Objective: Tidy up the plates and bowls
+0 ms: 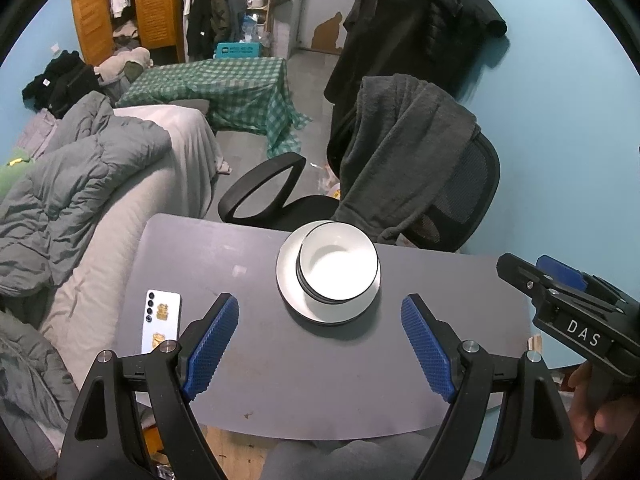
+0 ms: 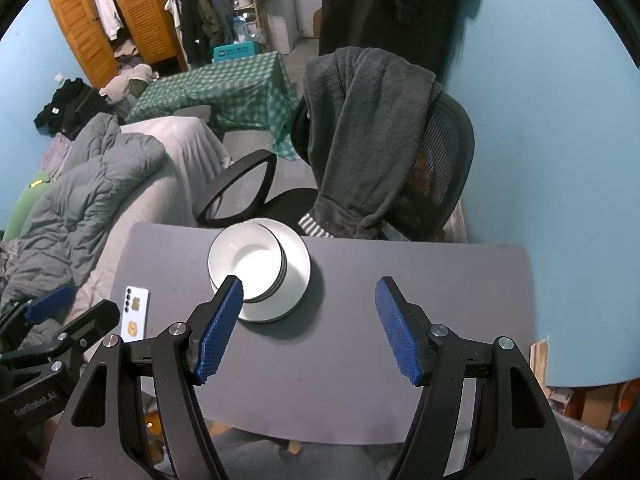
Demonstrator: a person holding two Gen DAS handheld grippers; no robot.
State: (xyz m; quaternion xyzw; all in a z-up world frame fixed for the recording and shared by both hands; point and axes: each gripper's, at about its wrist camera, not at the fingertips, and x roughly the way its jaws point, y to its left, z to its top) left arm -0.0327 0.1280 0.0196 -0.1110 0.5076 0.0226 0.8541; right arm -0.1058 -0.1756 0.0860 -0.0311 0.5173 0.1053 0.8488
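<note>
A stack of white bowls [image 1: 339,266] with dark rims sits on a white plate [image 1: 294,304] near the far edge of the grey table [image 1: 280,368]. The same bowls [image 2: 246,262] and plate [image 2: 296,276] show in the right wrist view. My left gripper [image 1: 320,320] is open and empty, just in front of the stack. My right gripper [image 2: 309,312] is open and empty, hovering near the plate's right front side. The right gripper's body also shows at the right edge of the left wrist view [image 1: 576,320].
A white phone [image 1: 160,320] lies on the table's left side. A black office chair [image 1: 440,200] draped with a dark robe stands behind the table. A bed with a grey duvet [image 1: 80,184] is at the left. A blue wall is at the right.
</note>
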